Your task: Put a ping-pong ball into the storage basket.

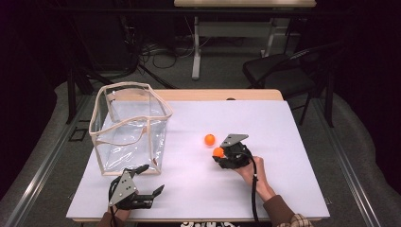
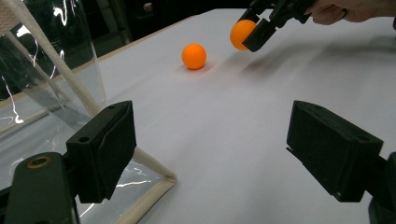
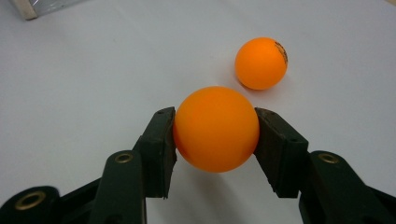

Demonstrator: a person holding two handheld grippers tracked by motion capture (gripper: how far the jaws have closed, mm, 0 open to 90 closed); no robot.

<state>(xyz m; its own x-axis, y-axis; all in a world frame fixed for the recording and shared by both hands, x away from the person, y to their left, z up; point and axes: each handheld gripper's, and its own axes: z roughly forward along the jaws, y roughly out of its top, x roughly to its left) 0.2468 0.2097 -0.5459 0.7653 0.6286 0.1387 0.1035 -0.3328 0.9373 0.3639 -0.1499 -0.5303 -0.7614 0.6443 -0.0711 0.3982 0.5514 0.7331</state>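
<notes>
My right gripper [image 1: 220, 154] is shut on an orange ball [image 3: 216, 128], both pads pressed against its sides. In the left gripper view that held ball [image 2: 242, 33] hangs a little above the white table. A second orange ball [image 1: 209, 139] rests on the table just beyond it, apart from the jaws; I also see this loose ball [image 3: 260, 62] in the right gripper view. My left gripper [image 1: 151, 183] stands open near the front left edge, with nothing between its fingers [image 2: 102, 149]. It sits just in front of the clear bag [image 1: 130, 127].
The clear plastic bag with a cream rim [image 1: 137, 85] stands upright and open-topped at the table's left. The white table top [image 1: 283, 142] ends at a wooden strip at the back. A black chair [image 1: 283, 71] stands beyond the far right corner.
</notes>
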